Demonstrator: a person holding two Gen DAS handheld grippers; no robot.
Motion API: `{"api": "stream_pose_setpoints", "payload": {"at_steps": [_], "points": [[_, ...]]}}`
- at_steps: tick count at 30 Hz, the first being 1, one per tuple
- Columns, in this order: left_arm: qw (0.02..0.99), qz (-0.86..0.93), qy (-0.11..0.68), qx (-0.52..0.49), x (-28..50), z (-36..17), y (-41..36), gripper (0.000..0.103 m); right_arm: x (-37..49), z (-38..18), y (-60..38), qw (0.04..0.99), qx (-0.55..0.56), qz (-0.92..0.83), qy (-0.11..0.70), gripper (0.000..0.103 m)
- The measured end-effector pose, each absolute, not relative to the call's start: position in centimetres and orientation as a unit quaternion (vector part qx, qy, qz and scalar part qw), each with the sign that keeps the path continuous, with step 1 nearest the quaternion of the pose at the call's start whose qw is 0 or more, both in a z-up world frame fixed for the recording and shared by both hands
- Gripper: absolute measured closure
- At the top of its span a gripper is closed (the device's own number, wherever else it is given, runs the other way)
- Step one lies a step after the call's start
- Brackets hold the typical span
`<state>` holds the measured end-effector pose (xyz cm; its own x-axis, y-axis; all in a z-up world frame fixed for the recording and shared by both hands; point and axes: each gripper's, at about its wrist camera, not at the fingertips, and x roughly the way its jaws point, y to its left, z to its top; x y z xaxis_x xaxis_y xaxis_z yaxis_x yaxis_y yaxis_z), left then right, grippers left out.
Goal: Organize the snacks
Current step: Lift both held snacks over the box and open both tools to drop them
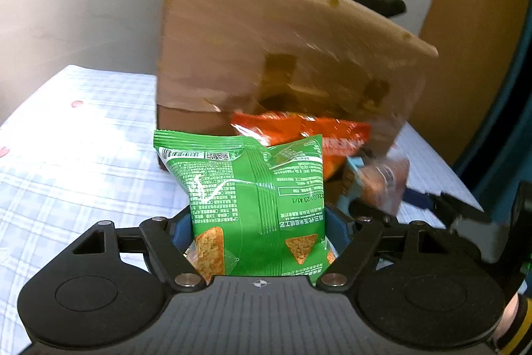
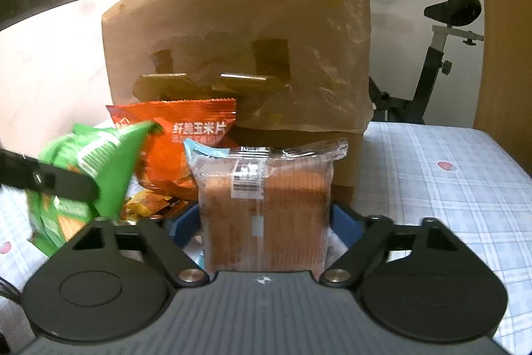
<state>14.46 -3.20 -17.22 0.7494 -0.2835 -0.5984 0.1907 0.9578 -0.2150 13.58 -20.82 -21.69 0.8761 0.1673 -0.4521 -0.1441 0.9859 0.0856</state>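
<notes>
L gripper point(image 1: 257, 228): jaws closed on a green chip bag point(image 1: 256, 205), held upright w/ blue pads pressed against both sides; printed back panel is faced toward the cam. In the R wrist view the same bag is seen at approx 9 o'clock, blurred, w/ a black finger of the L gripper laid across it.

R gripper point(image 2: 264, 222): jaws clamped on a clear-wrapped pack of brown biscuits/toast slices point(image 2: 266, 205), held upright between blue pads, white label at the top. In the L wrist view that pack is seen blurred at approx 3 o'clock, just beside the green bag.

An orange chip bag point(image 2: 186, 138) is stood behind both held packs, at 12 o'clock from the green bag in the L view and at 10–11 o'clock from the biscuit pack in the R view; it is propped against a big cardboard box point(image 2: 239, 49). A light-blue packet edge point(image 2: 199, 150) is seen between the orange bag and the biscuit pack. A small yellow/dark wrapper point(image 2: 149, 205) is laid low, under the orange bag, approx 9 o'clock from the R jaws.

The box is stood upright on a blue-white checked cloth point(image 2: 432, 175), wrapped in clear film, w/ dark tape patches on the front. An exercise bike point(image 2: 442, 55) is seen behind the box at 2 o'clock, by a white wall.
</notes>
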Motion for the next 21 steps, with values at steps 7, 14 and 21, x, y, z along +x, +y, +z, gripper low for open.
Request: {"api": "stream_pose_setpoints", "payload": {"at_steps": [7, 14, 21], "points": [[0.935, -0.115, 0.327, -0.073, 14.7, -17.2, -3.2, 0.024, 13.3, -22.1, -20.7, 0.971, 0.017, 0.079, 0.225, 0.029], [0.938, -0.114, 0.319, -0.080, 14.6, -17.2, -2.8, 0.024, 13.1, -22.0, -21.2, 0.972, 0.035, 0.081, 0.220, 0.030], [0.948, -0.114, 0.289, -0.076, 14.2, -15.8, -2.2, 0.024, 12.5, -21.5, -22.9, 0.972, 0.080, 0.072, 0.209, 0.030]]}}
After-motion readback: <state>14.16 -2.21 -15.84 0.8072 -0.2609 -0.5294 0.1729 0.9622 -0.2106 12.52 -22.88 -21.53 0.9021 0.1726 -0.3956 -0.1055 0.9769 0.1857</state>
